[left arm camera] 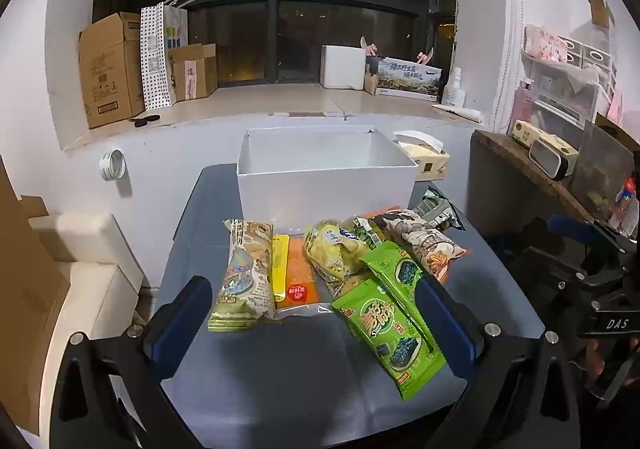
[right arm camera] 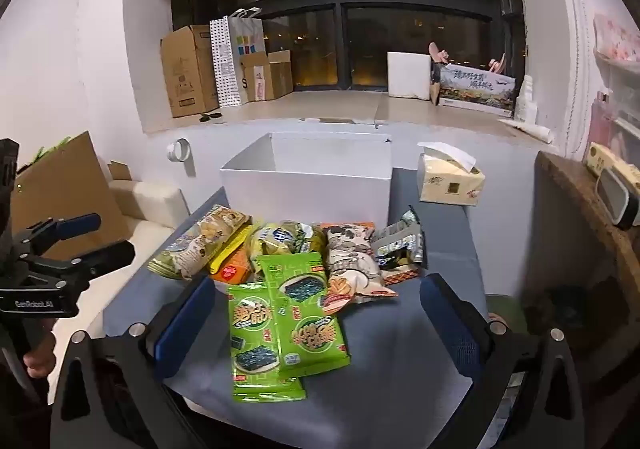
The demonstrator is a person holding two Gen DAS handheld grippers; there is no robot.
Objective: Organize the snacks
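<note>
Nearest, the left gripper (left arm camera: 316,325) and the right gripper (right arm camera: 318,323) both hover with jaws wide open, holding nothing. Between and beyond them, the snack packets (right arm camera: 288,269) lie in a loose heap on the grey worktop (right arm camera: 380,389), the two green seaweed packs (right arm camera: 286,329) closest. Behind the heap, the white box (right arm camera: 306,185) looks empty, so I judge the sorting has not started.

Snack packets (right arm camera: 288,289) before seemingly empty box (right arm camera: 308,189)

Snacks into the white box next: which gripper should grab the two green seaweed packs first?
Right gripper, likely. Its open fingers already frame the green seaweed packs squarely in its view, white box straight ahead. For the left gripper, they lie off by its right finger.
</note>
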